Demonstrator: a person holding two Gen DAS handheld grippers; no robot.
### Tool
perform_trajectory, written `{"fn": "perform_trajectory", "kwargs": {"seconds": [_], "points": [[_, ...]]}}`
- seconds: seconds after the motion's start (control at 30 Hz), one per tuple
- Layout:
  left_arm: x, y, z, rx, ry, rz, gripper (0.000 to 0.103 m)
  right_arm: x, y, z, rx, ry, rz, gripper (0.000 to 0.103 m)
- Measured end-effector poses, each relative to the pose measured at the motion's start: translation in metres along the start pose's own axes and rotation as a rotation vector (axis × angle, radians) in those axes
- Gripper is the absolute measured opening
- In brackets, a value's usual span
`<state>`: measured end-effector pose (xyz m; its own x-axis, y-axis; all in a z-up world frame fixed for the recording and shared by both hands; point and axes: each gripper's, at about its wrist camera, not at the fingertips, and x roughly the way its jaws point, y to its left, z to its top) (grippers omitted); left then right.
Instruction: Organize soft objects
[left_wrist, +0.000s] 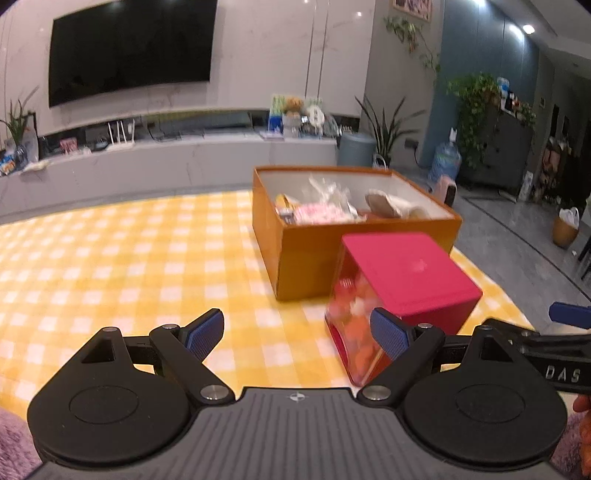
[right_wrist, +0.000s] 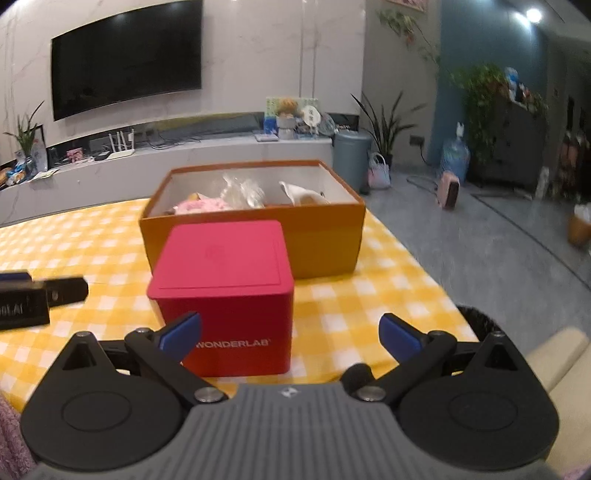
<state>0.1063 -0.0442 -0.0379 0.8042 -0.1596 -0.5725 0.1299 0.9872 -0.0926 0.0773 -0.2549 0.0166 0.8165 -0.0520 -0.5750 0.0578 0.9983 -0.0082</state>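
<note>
Both grippers are held empty over the table, and nothing is grasped in either view. Furthest left, the yellow checked tablecloth (left_wrist: 110, 258) is seen bare of loose items as far as both views reach. Next, the left gripper (left_wrist: 297, 332) is seen with its blue pads spread wide and only cloth between them; its right pad stands in front of the red box (left_wrist: 406, 273), though contact cannot be judged. To the right of it, the right gripper (right_wrist: 290, 334) is likewise spread apart, with the red box's printed front partly between its fingers and no grip made on it. The red box is closed with its lid on and stands just in front of the orange box (left_wrist: 295, 258). Inside the orange box, soft items (left_wrist: 321, 212) are already gathered: a pink piece, a crinkled clear wrapping and a pale piece (right_wrist: 303, 194) toward the right end. By this evidence the sorting is judged to be largely done. What may be left is the red box, whether it is to be moved or left; this cannot be settled from these views.
</note>
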Motion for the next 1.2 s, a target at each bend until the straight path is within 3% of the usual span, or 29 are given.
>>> {"fn": "perform_trajectory", "kwargs": {"seconds": [0.37, 1.2], "points": [[-0.002, -0.008, -0.004, 0.010, 0.036, 0.000, 0.103, 0.003, 0.001, -0.001, 0.003, -0.005, -0.001, 0.100], [-0.006, -0.010, 0.000, 0.031, 0.030, -0.005, 0.103, 0.000, 0.005, -0.002, 0.004, -0.004, 0.015, 0.100]]}}
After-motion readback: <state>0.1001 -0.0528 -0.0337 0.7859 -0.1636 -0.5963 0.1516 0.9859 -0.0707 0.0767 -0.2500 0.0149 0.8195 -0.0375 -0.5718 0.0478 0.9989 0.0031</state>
